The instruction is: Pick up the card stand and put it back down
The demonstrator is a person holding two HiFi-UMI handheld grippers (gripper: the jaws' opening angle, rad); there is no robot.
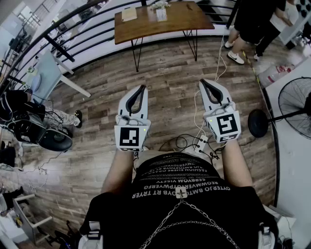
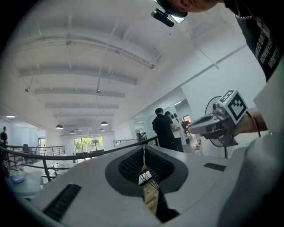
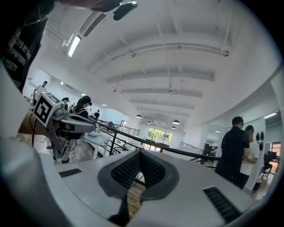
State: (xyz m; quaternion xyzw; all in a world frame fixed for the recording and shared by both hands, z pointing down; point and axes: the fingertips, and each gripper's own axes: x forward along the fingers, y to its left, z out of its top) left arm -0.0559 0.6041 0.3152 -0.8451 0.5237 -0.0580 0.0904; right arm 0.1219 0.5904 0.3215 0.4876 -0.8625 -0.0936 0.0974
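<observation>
A brown wooden table [image 1: 146, 26] stands far ahead on the plank floor. On it a small pale upright thing [image 1: 161, 13], perhaps the card stand, sits next to a flat light card [image 1: 129, 13]; both are too small to tell apart for sure. I hold both grippers level above the floor, well short of the table. My left gripper [image 1: 142, 88] [image 2: 143, 149] is shut with its ribbed pads meeting and nothing between them. My right gripper [image 1: 203, 82] [image 3: 140, 153] is shut and empty too. Each gripper shows in the other's view: the right gripper [image 2: 193, 128], the left gripper [image 3: 91, 127].
A black railing [image 1: 73, 29] runs behind the table. People [image 1: 252, 24] stand at the back right. A floor fan [image 1: 296, 104] and a white tabletop [image 1: 291, 165] are on the right. A power strip [image 1: 200, 143] with cables lies near my feet. A dark chair [image 1: 51, 138] and clutter sit at left.
</observation>
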